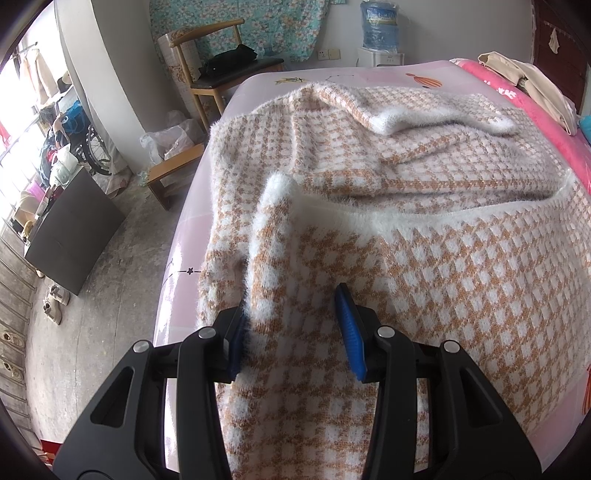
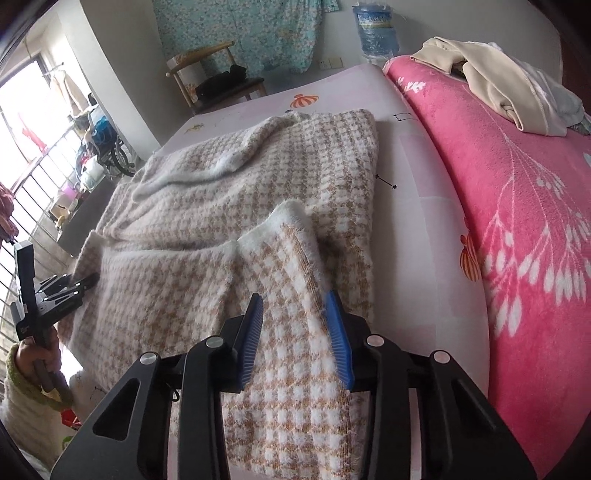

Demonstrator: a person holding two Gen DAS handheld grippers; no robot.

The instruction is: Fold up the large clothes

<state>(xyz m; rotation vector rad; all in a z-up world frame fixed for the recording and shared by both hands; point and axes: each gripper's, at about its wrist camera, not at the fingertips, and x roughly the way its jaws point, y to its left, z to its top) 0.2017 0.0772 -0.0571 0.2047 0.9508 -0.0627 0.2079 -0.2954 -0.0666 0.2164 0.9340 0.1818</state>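
Fuzzy checked sweater (image 1: 388, 177) lay spread on the bed (image 2: 417, 206). Left gripper (image 1: 295, 328) and right gripper (image 2: 295, 332) each had fingers pinching a near hem fold. Best lift both evenly, keep the edge taut.

Left gripper (image 1: 295, 328) angled down, pads clamping fabric fold; right gripper (image 2: 295, 332) angled down, likewise clamped.

One fuzzy orange-and-white checked sweater (image 1: 424, 236) spread on one bed (image 2: 424, 206). One pink blanket (image 2: 517, 221) along the bed's right edge, bearing one heap of cream clothes (image 2: 495, 85). Two grippers: left gripper (image 1: 291, 325), right gripper (image 2: 295, 332). One wooden chair (image 1: 218, 70). One blue water bottle (image 1: 380, 26).
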